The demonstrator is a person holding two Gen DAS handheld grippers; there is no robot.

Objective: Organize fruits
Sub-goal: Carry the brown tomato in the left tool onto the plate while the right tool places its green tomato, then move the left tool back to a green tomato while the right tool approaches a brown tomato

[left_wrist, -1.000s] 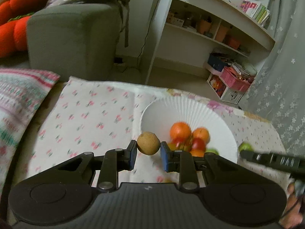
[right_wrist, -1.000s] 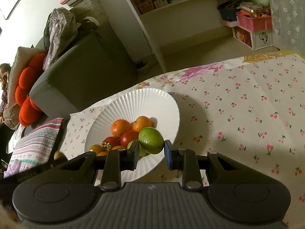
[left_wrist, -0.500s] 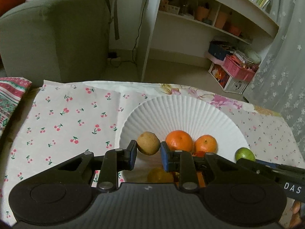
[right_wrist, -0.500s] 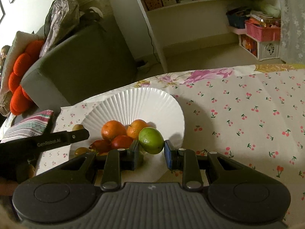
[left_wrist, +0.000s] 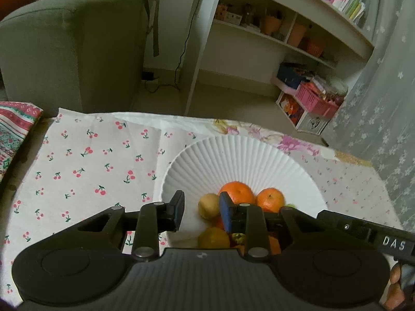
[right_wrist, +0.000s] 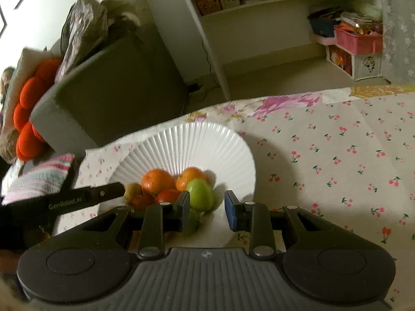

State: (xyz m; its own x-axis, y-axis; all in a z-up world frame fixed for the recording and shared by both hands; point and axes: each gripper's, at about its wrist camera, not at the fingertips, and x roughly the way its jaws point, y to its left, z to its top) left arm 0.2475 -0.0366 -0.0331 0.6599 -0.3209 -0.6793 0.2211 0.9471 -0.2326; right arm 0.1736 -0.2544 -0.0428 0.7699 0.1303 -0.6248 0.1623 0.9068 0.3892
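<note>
A white fluted plate (left_wrist: 233, 155) (right_wrist: 194, 142) on the cherry-print cloth holds two oranges (left_wrist: 236, 191) (right_wrist: 157, 181), a red fruit (right_wrist: 168, 195) and a yellow one (left_wrist: 212, 237). My left gripper (left_wrist: 201, 197) hangs over the plate's near side, its jaws opening. A brown fruit (left_wrist: 208, 205) lies between them against the right pad, clear of the left pad. My right gripper (right_wrist: 206, 197) is at the plate's near right rim, jaws also opening. A green fruit (right_wrist: 201, 194) rests on the pile beside its left pad, clear of the right pad.
A grey sofa (left_wrist: 70, 46) and a white shelf unit (left_wrist: 272, 39) stand beyond the table's far edge. A striped cushion (left_wrist: 13, 127) lies at the left. Cherry-print cloth (right_wrist: 337, 155) stretches right of the plate. A person's fingers (left_wrist: 394, 285) show at the lower right.
Both pairs of jaws have spread. The brown fruit and the green fruit, gripped before, now sit loose in the plate. The left gripper has moved in over the plate.
</note>
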